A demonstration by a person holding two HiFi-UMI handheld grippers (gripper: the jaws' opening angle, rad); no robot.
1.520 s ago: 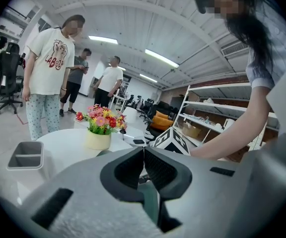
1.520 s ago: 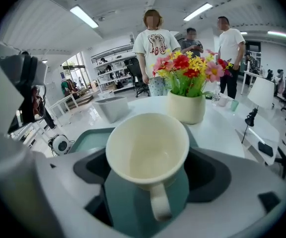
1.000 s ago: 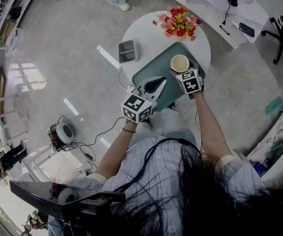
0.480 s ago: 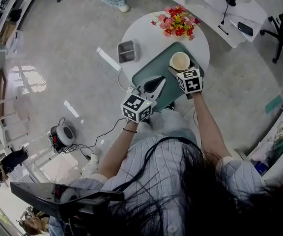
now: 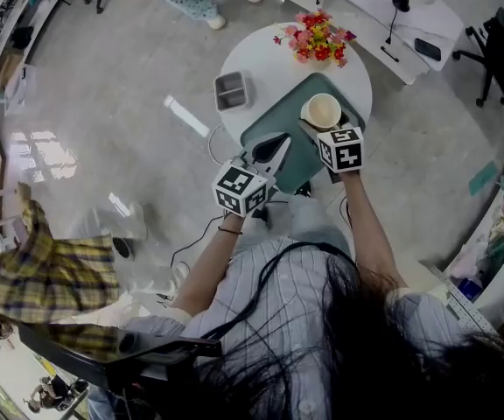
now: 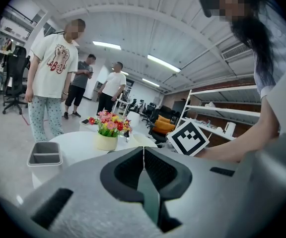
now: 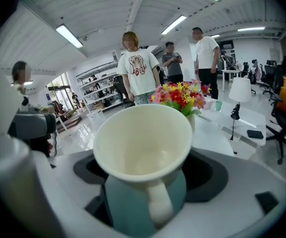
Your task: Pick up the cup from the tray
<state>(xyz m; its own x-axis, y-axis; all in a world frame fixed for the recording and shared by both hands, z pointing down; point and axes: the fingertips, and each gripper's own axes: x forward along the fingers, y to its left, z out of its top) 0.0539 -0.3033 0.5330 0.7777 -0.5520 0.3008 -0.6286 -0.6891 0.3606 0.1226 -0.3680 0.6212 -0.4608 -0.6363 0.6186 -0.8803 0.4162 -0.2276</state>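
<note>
While the right gripper (image 5: 318, 127) pinches the cream cup (image 7: 142, 143) by its sides, handle toward the camera, the cup stands at the teal tray's (image 5: 300, 147) 1 o'clock corner. Left gripper (image 6: 143, 157): jaws pressed together, empty, at the cup's 7 o'clock.

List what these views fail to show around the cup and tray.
- Right gripper view: whether the right gripper touches the cup; the cup's wide rim covers the contact.
- Left gripper view: most of the tray, behind the left gripper's shut jaws.
- Head view: the grey bin's contents, too small.
</note>
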